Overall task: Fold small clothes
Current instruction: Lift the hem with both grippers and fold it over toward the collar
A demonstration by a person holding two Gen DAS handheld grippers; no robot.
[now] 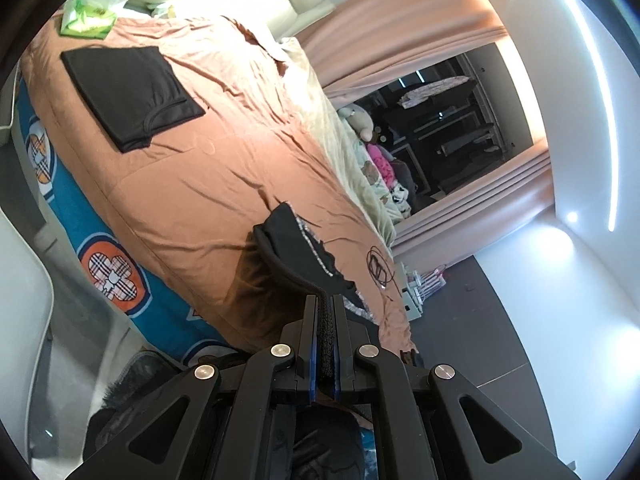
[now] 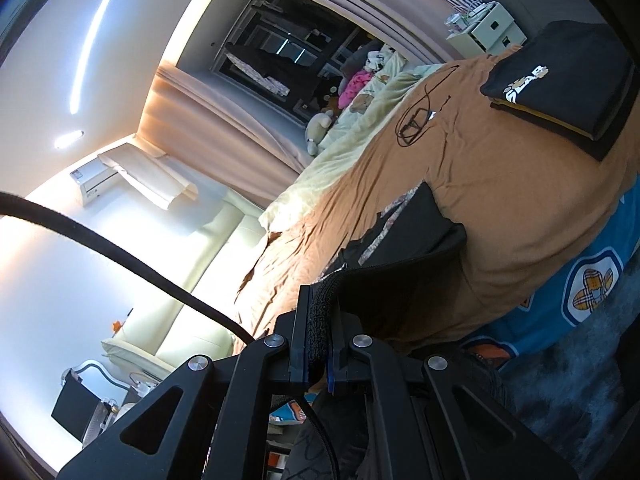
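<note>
A small black garment [image 1: 294,246] with a pale patterned trim hangs above the brown bedspread [image 1: 208,160], stretched between both grippers. My left gripper [image 1: 326,300] is shut on its ribbed black edge. In the right wrist view the same garment [image 2: 404,248] runs from the bed toward my right gripper [image 2: 320,292], which is shut on the other end of that ribbed edge. A folded black garment [image 1: 132,96] lies flat far up the bed. A folded black pile with white lettering [image 2: 560,80] lies at the other end.
A green packet [image 1: 88,16] sits at the bed's far corner. Black-rimmed glasses with a cord [image 2: 416,120] lie on the spread. Stuffed toys [image 1: 376,148] line the pale sheet by the curtain [image 1: 400,20]. A white bedside unit [image 2: 484,24] stands beyond the bed. A black cable [image 2: 120,256] crosses the right view.
</note>
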